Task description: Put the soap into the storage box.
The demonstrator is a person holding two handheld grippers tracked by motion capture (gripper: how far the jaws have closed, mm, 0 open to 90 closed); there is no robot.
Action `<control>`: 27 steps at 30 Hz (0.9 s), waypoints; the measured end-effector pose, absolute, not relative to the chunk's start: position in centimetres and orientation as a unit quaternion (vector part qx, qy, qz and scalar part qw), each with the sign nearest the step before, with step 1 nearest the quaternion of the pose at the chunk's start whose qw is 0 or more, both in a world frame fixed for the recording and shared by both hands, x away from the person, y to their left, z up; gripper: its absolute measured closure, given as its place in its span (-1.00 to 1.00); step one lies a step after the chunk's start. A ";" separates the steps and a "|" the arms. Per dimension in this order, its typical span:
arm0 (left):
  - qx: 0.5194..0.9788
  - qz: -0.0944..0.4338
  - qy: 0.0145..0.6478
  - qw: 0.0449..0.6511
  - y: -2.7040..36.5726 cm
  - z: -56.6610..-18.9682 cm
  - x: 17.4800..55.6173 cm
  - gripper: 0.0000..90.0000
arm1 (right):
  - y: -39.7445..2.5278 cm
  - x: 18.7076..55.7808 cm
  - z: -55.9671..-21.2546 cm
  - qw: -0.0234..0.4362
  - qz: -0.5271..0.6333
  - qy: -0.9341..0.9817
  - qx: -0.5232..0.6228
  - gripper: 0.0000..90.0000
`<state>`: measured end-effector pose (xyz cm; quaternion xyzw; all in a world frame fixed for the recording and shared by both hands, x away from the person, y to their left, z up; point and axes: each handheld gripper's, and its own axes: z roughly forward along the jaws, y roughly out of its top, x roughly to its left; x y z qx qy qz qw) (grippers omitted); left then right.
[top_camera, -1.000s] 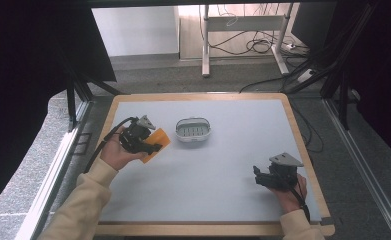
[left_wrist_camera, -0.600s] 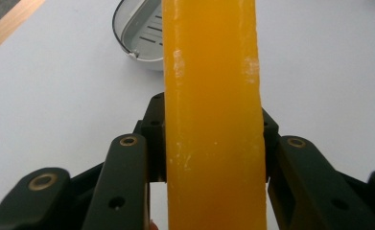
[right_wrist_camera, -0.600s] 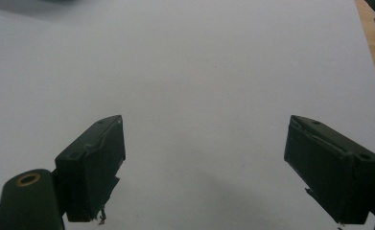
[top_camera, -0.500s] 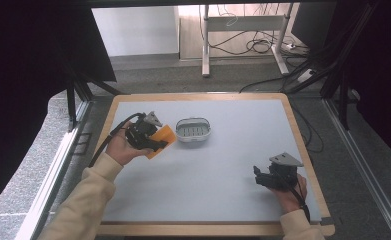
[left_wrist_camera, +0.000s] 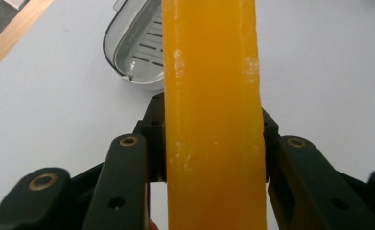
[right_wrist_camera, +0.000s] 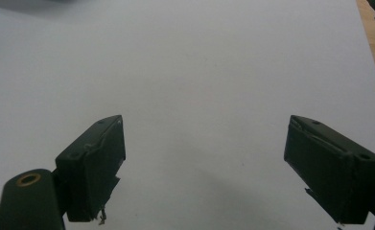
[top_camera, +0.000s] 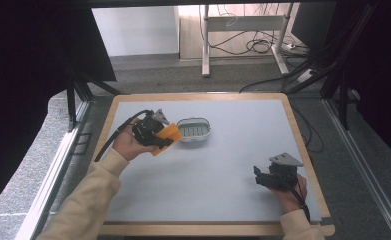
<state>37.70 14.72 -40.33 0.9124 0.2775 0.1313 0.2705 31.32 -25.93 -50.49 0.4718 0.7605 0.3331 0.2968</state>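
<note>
In my left gripper view, the left gripper point(left_wrist_camera: 213, 143) has its black jaws clamped on an orange soap bar point(left_wrist_camera: 213, 110) standing on edge. Beyond the bar, upper left, lies the grey soap dish point(left_wrist_camera: 136, 48).

The soap point(top_camera: 167, 135) is an orange, translucent bar with pale scuffs, clamped on edge between the left gripper's point(top_camera: 159, 138) jaws, above the mat. Just beside it stands the dish point(top_camera: 195, 129) — a white oval tray with a slotted grey insert — upright and empty.
</note>
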 end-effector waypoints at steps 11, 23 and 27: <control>0.916 0.129 0.265 0.271 13.9 -40.1 38.6 0.38 | -26.0 31.3 -50.5 0.296 0.332 0.760 0.473 -0.68; 0.922 0.131 0.249 0.264 13.4 -39.5 39.7 0.38 | -26.0 31.4 -50.5 0.295 0.333 0.760 0.474 -0.68; 0.925 0.129 0.241 0.263 13.2 -39.5 40.1 0.38 | -26.0 31.3 -50.5 0.295 0.332 0.760 0.474 -0.68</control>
